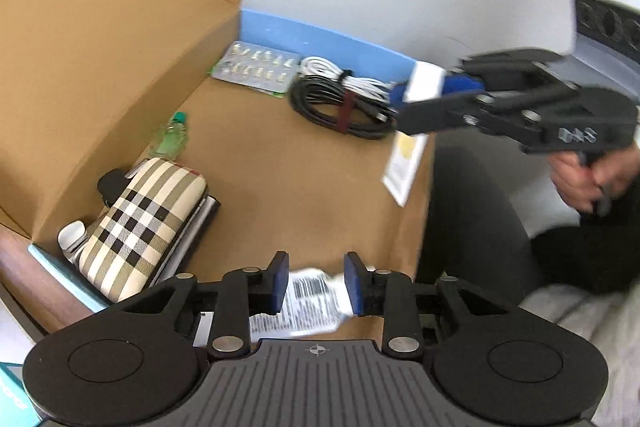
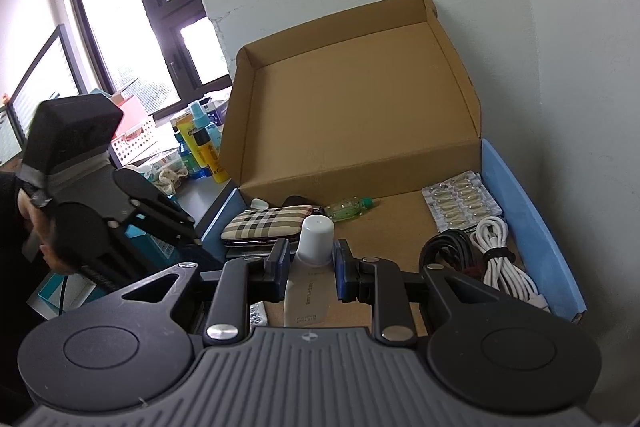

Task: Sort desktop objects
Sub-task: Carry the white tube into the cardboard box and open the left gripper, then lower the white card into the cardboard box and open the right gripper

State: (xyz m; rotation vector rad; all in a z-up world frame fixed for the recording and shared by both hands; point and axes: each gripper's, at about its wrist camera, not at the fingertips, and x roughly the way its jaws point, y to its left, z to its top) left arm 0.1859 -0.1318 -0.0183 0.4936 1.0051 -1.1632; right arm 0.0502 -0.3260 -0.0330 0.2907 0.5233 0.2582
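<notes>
An open cardboard box (image 1: 280, 167) holds a plaid case (image 1: 144, 227), a small green bottle (image 1: 170, 137), a blister pack of pills (image 1: 258, 66), and black (image 1: 336, 107) and white (image 1: 348, 75) cable coils. My right gripper (image 2: 310, 259) is shut on a white tube with a cap (image 2: 310, 267), held over the box's near part; it shows at the right of the left wrist view (image 1: 436, 87). My left gripper (image 1: 316, 281) is open above a white printed packet (image 1: 304, 303) at the box's near edge.
The box lid (image 2: 352, 115) stands upright against the white wall. A blue foam strip (image 2: 528, 219) lines the box's far side. Bottles and a white basket (image 2: 196, 143) crowd the desk to the left, by a window. A teal box (image 1: 12, 399) lies outside.
</notes>
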